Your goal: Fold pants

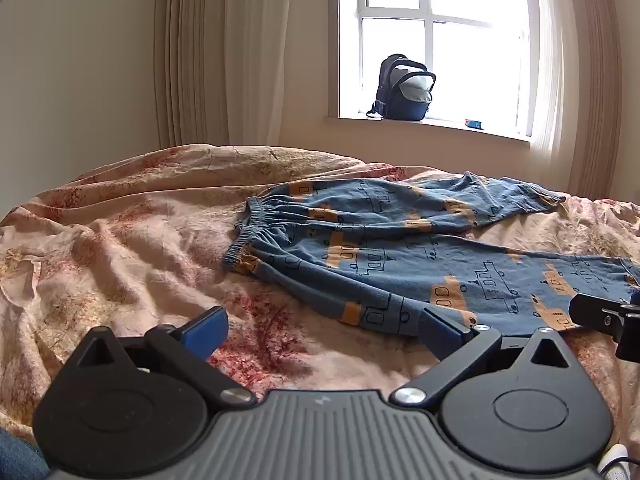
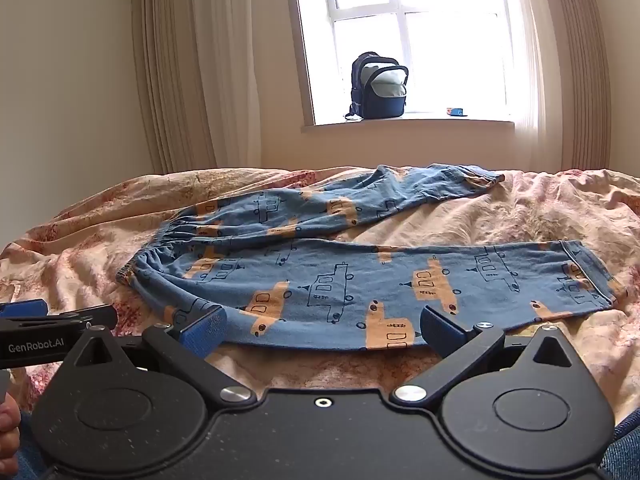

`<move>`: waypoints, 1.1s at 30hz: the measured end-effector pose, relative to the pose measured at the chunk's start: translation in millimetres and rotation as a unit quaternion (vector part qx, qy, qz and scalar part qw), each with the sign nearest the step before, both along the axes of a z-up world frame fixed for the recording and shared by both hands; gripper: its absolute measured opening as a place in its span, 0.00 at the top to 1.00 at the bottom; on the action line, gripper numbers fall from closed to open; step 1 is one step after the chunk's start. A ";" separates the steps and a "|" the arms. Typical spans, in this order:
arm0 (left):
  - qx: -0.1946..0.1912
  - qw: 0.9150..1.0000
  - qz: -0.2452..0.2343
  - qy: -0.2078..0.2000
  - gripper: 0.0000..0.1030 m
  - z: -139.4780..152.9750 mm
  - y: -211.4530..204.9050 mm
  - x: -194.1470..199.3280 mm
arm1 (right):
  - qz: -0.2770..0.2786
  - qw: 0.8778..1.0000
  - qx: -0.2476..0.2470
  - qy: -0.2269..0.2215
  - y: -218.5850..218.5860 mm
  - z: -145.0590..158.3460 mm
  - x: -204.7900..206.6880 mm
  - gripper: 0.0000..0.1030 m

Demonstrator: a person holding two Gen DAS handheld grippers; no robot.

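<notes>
Pants [image 2: 360, 276]: blue, printed with orange vehicles, spread out on the bed [image 2: 520, 216]; waistband to the left, both legs running right.
Legs: apart, a strip of bedspread showing between them; far leg angles away toward the window [image 2: 404, 36], near leg lies flat along the near edge.
Folds so far: none visible; the garment looks laid out full length, a few wrinkles near the waistband.
Left tool [image 1: 320, 328]: fingers spread wide, nothing between them; low over the bedspread, just short of the near leg's edge, toward the waistband end.
Right tool [image 2: 320, 326]: fingers spread, holding nothing; sits at the near leg's hem-side edge, blue pads level with the cloth.
Stage: judged the very start, both tools lined up on the near leg for a first grab.
Left to do: bring one leg over the other, then fold lengthwise.
Background: backpack [image 2: 378, 86] on the windowsill, well clear.
</notes>
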State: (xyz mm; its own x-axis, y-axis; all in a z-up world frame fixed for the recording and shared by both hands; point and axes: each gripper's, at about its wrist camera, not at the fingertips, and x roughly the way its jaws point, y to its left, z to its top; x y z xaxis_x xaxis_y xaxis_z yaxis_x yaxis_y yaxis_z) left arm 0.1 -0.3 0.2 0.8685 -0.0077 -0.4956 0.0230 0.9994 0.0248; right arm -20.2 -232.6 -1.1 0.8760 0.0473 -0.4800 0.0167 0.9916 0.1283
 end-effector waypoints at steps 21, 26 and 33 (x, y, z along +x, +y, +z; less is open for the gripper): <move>-0.001 1.000 0.001 0.004 0.00 -2.7 5.8 1.7 | -0.002 1.000 -0.003 0.002 -0.8 -1.8 1.4 0.00; 0.002 1.000 0.000 0.004 0.00 -2.9 5.8 1.4 | -0.006 1.000 -0.005 0.004 -0.6 -2.1 1.1 0.00; 0.002 1.000 0.001 0.004 0.00 -3.2 5.0 1.5 | -0.006 1.000 -0.005 0.004 -1.1 -2.2 1.1 0.00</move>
State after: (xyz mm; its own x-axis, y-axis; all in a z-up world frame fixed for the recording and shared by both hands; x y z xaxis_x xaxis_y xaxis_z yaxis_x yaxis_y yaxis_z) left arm 1.6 4.7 -3.0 0.8649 -0.0035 -0.5019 0.0211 0.9994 0.0293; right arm -19.1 -233.6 -3.3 0.8725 0.0322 -0.4875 0.0297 0.9925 0.1188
